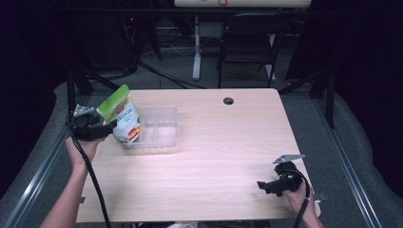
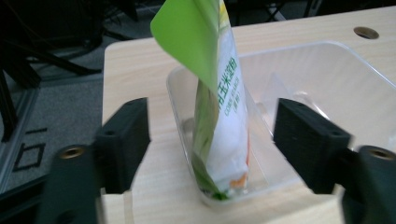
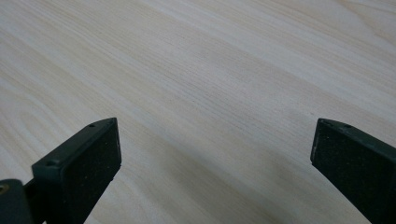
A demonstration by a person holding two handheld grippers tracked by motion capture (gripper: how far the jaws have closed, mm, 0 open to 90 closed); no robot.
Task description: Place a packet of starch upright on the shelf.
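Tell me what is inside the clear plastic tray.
A green and white snack pouch stands upright at the near end of the clear plastic tray, leaning on its wall. The rest of the tray looks bare. The pouch hides the floor under it. The open left gripper brackets it without touching.

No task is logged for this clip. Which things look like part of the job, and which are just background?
Likely in the job:
green and white pouch, standing in the clear plastic tray
left tool, open around the pouch

Background:
right tool, open over bare table
folding chair
cable hole
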